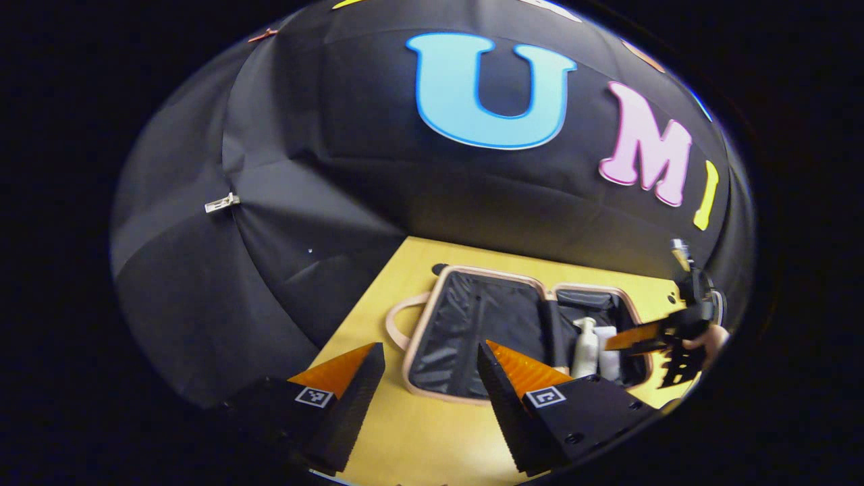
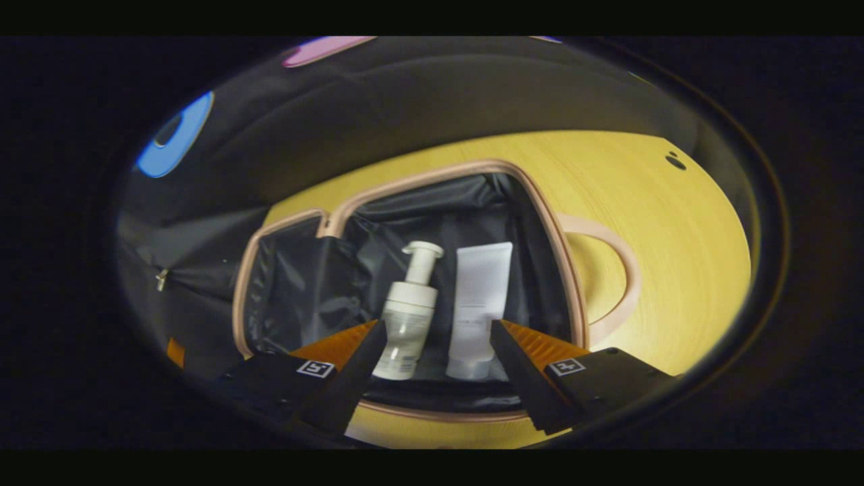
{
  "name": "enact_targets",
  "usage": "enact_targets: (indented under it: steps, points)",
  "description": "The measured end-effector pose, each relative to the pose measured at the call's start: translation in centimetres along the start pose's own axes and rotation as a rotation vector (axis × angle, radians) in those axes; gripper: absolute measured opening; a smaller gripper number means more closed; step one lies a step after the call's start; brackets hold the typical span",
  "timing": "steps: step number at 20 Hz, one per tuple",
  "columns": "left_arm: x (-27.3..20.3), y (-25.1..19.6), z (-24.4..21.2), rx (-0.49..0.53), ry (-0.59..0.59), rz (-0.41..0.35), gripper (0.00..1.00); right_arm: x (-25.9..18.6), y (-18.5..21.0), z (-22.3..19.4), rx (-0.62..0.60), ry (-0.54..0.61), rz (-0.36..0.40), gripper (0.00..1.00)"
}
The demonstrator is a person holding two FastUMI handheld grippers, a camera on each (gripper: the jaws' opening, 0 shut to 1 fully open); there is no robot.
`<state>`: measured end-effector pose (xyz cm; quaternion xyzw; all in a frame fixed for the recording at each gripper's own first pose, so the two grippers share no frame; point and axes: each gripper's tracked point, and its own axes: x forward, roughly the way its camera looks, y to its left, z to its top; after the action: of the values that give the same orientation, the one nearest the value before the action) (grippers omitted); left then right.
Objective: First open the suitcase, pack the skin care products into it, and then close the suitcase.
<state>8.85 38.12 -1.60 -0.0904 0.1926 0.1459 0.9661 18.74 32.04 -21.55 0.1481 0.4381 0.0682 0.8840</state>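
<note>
On the yellow table (image 2: pixel 675 223) the pink-trimmed suitcase (image 2: pixel 540 202) lies open ahead of both tongs, the left gripper (image 1: pixel 432 378) spread apart and empty, the pump bottle (image 2: pixel 408 317) and tube (image 2: pixel 479 297) lying inside between the right gripper (image 2: pixel 437 358)'s parted fingers.

Open suitcase (image 2: pixel 540 223) on seemingly wooden table (image 2: pixel 661 223)
</note>
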Motion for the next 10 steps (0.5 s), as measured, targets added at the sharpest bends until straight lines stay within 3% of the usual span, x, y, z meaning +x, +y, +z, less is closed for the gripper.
enact_targets:
  steps: [1,3,4,8,10]
  points:
    - [1.9,1.5,0.1,0.007,0.017,0.024,0.89,-1.1,0.6,0.6,-0.022,-0.041,0.021,0.89]
    - [6.4,2.2,-0.1,0.017,0.044,0.011,0.90,-3.6,0.4,2.0,-0.074,-0.130,0.041,0.88]
    - [8.4,2.2,-0.6,0.018,0.070,-0.020,0.92,-4.8,0.0,2.7,-0.097,-0.173,0.044,0.98]
    - [15.5,3.6,-2.9,-0.075,0.182,-0.035,0.93,-9.0,-1.5,4.1,-0.192,-0.301,0.059,0.98]
    - [17.9,4.2,-4.2,-0.137,0.229,-0.029,0.93,-11.3,-3.5,4.1,-0.251,-0.338,0.031,0.98]
